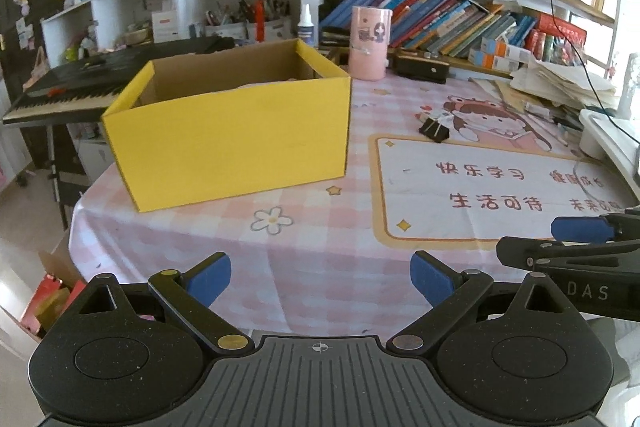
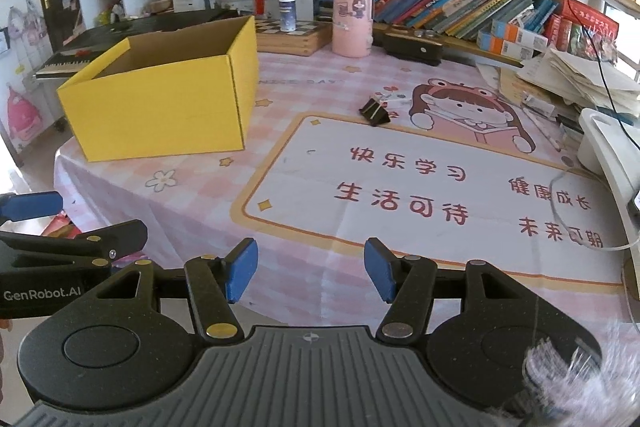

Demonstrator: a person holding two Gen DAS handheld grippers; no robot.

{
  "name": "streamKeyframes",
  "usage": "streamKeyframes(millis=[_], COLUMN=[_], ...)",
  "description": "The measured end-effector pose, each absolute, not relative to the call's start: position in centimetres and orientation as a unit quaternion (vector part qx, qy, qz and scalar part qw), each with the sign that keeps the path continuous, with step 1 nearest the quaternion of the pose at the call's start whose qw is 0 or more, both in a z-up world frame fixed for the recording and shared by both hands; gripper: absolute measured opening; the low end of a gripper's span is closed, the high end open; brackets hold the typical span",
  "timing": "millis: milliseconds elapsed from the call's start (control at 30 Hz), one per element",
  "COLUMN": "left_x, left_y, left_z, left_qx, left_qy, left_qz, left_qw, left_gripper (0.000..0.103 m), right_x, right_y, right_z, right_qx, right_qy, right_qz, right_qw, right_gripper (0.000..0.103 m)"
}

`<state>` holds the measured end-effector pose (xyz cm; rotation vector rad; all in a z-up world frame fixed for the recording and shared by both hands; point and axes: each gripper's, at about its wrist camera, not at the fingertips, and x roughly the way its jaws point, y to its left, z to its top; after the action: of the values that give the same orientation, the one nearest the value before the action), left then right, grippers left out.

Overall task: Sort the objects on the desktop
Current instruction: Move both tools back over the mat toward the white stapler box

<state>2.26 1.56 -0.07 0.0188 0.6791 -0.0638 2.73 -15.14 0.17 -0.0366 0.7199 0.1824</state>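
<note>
An open yellow cardboard box (image 1: 232,139) stands on the left of the pink checked desk mat (image 1: 320,267); it also shows in the right wrist view (image 2: 160,107). A black binder clip (image 1: 434,130) lies on the mat right of the box, and shows in the right wrist view (image 2: 375,113). My left gripper (image 1: 320,283) is open and empty, low over the mat's near edge. My right gripper (image 2: 310,273) is open and empty, beside the left one. The inside of the box is mostly hidden.
A pink cylindrical holder (image 2: 352,19), a black stapler (image 2: 414,49) and a spray bottle (image 2: 287,7) stand at the back. Books fill the shelf (image 2: 460,7). Loose papers (image 2: 580,79) and a white device (image 2: 608,147) are at right. A keyboard piano (image 1: 72,87) stands left.
</note>
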Motion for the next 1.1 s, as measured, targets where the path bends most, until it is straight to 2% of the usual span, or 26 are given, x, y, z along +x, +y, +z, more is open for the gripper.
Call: streamKeyframes(millis=[1100], left_x=[11.9], left_y=[-7.3], left_z=[0.2], left_qx=[0.014], left_qy=[0.335], left_qz=[-0.051], left_qw=[0.941], left_gripper=[0.098], right_x=[12.6], right_y=[-24.1], right_z=[0.6], right_qx=[0.0], right_qy=[0.358], right_qz=[0.074], right_qw=[0.931], right_gripper=[0.057])
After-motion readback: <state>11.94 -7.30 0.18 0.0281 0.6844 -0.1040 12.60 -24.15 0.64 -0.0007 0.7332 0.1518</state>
